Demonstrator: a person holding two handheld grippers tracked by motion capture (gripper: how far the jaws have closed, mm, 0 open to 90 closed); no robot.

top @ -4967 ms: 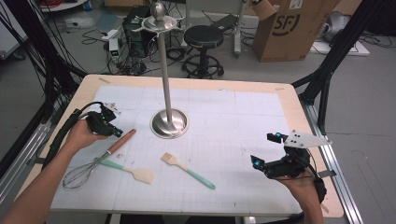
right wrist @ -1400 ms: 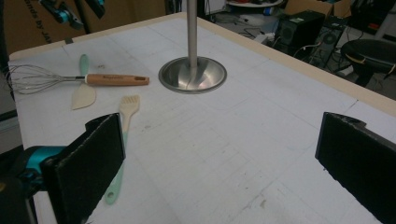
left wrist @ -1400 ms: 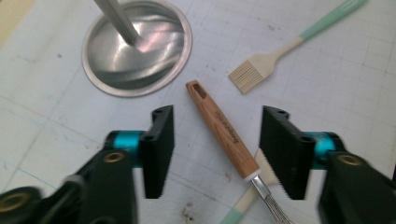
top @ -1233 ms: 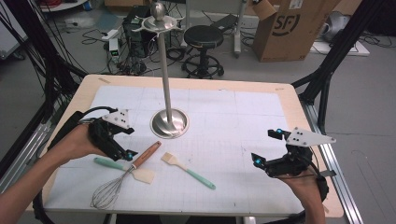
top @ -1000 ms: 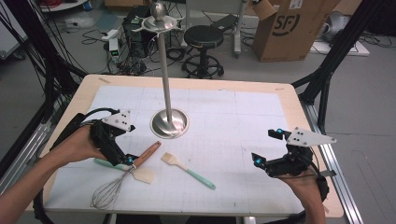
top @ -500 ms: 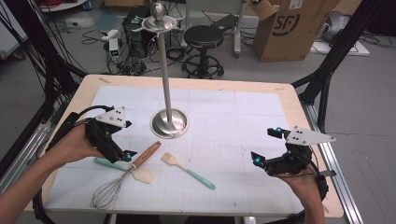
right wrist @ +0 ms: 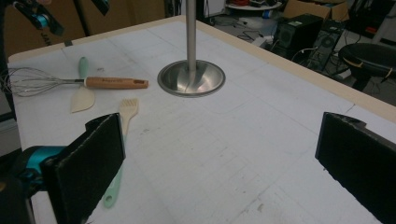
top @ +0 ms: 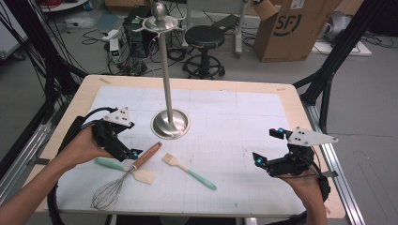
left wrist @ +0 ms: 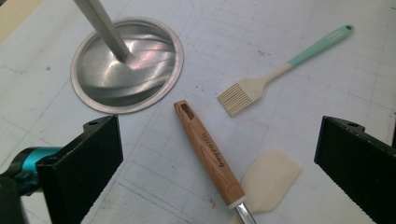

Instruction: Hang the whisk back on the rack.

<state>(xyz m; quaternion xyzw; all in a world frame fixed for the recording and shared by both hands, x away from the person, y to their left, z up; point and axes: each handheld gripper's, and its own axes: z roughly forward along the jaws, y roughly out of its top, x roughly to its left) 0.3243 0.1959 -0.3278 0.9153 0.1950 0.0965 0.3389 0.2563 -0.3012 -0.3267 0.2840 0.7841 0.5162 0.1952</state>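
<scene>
Whisk [top: 123,180] handle across spatula [top: 126,169] (brush [top: 188,170] just beside).

From my seat, the wide middle and right of the mat [top: 244,126] lie bare, so my right gripper [top: 273,149] has free passage forward and leftward. On the left, the whisk [top: 123,177], the spatula [top: 126,169] under it and the brush [top: 187,170] crowd the near edge beside my left gripper [top: 123,143]. The stand [top: 169,123] just beyond blocks the way ahead with its pole.
</scene>
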